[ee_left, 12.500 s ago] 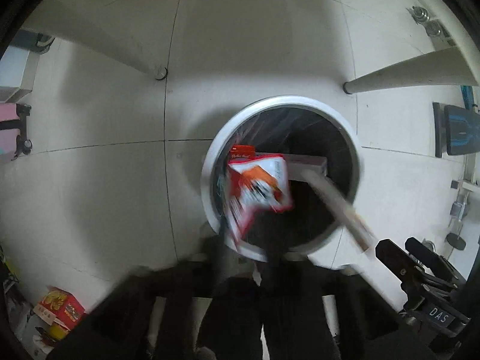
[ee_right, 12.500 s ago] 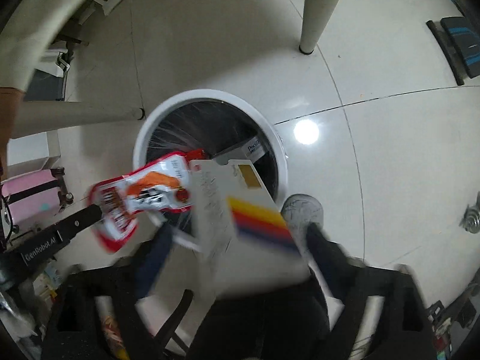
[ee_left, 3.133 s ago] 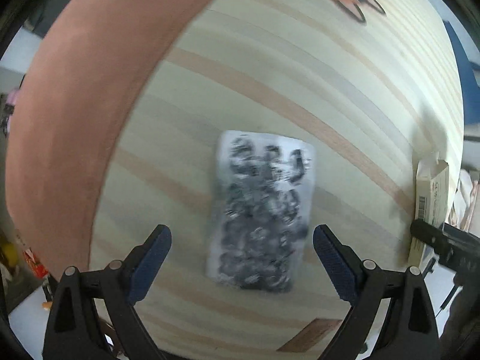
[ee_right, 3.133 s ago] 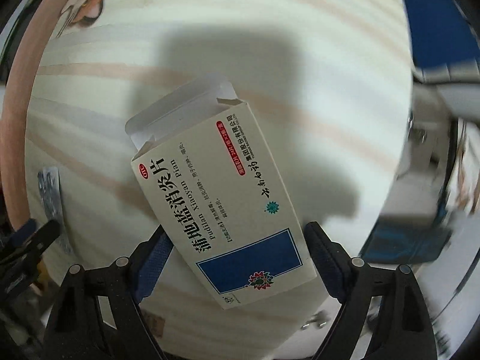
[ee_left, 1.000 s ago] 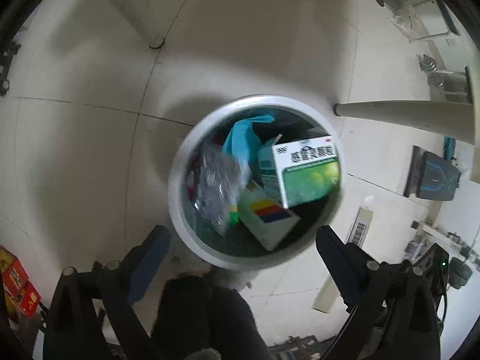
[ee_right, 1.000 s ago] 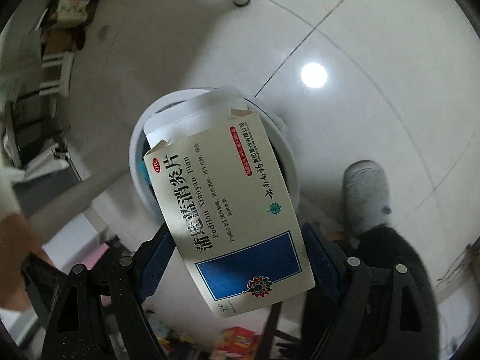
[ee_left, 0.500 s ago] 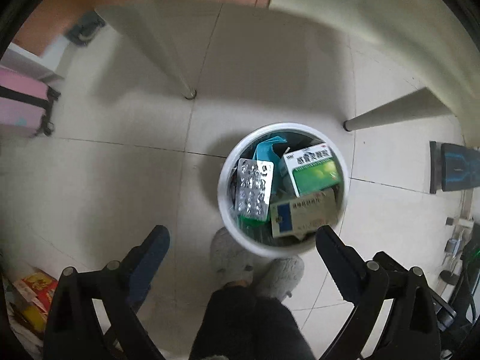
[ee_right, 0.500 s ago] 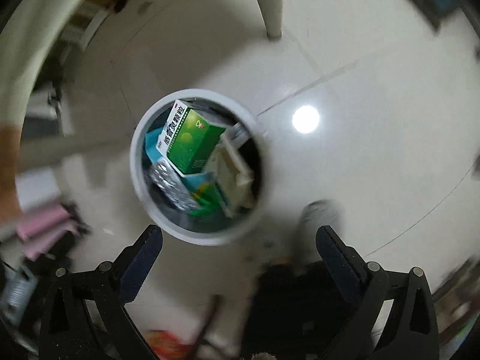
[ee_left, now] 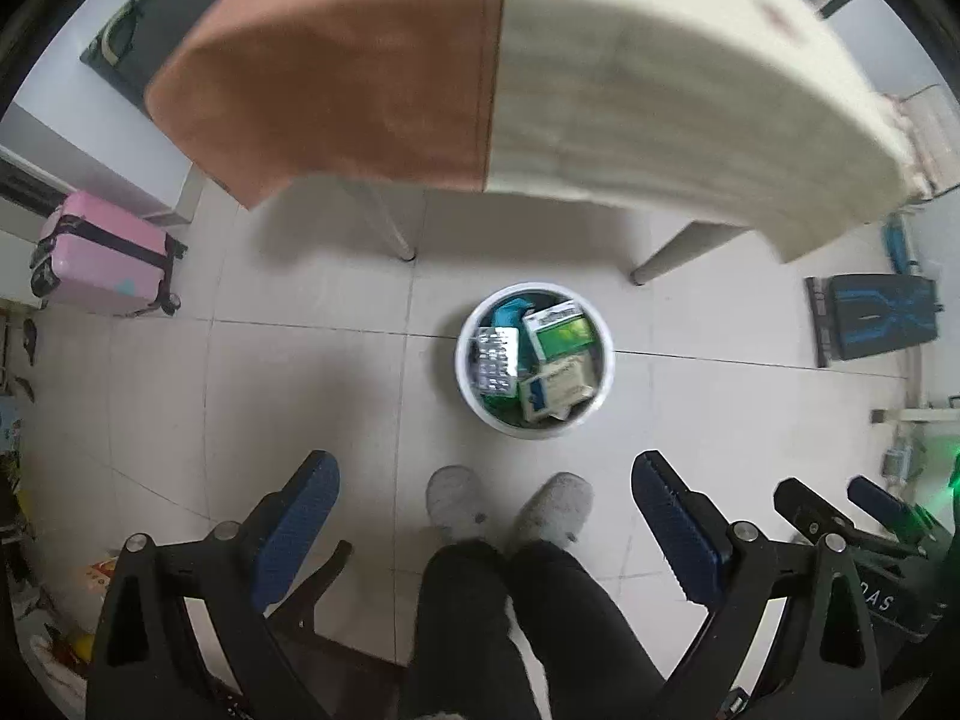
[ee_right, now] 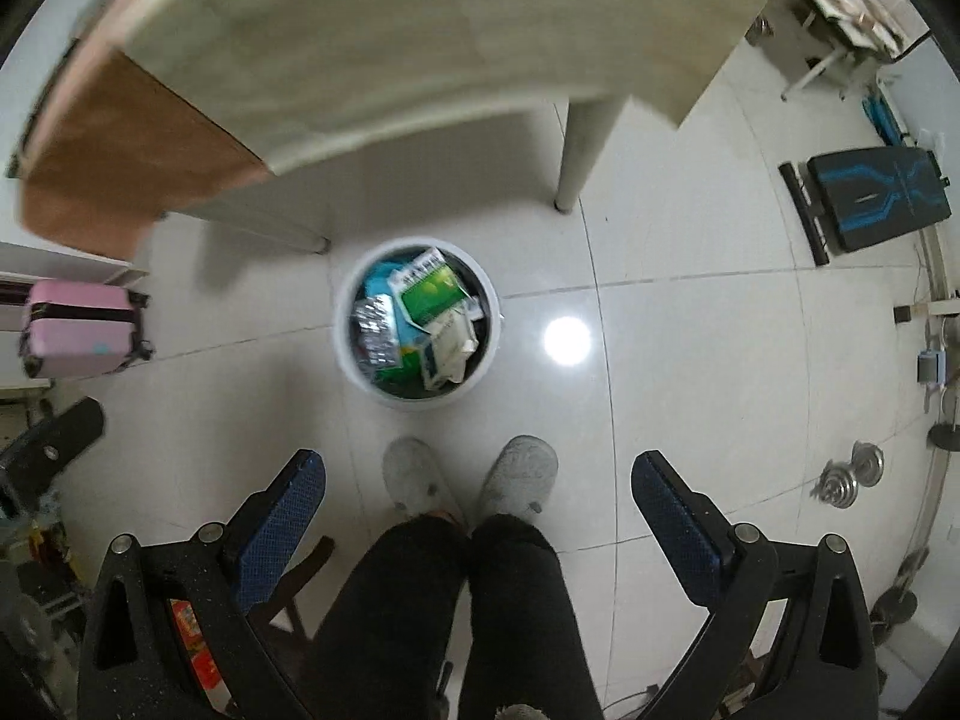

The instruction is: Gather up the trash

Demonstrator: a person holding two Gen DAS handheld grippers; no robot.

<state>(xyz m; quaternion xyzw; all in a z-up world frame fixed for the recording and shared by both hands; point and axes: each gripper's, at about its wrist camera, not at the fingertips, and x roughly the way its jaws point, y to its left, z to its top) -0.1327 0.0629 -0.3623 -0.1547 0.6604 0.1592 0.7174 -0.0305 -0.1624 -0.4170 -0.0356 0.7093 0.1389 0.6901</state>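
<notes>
A white round trash bin (ee_left: 605,360) (ee_right: 345,330) stands on the tiled floor below the table edge. Inside lie a silver blister pack (ee_left: 497,360) (ee_right: 375,333), a green medicine box (ee_left: 559,333) (ee_right: 429,294), a white and blue medicine box (ee_left: 555,391) (ee_right: 447,348) and a teal item (ee_left: 507,310). My left gripper (ee_left: 485,492) is open and empty, high above the floor. My right gripper (ee_right: 478,480) is open and empty, also high above the bin. The right gripper also shows in the left wrist view (ee_left: 840,510).
The table with a striped cream and brown cloth (ee_left: 540,78) (ee_right: 390,42) overhangs at the top, its legs (ee_right: 579,156) beside the bin. The person's slippers (ee_left: 510,504) (ee_right: 468,474) stand just before the bin. A pink suitcase (ee_left: 102,252) stands left, a blue and black bench (ee_right: 870,198) right.
Both grippers have risen well above the bin, which looks smaller now. The white and blue box left the right gripper and lies in the bin with the blister pack.
</notes>
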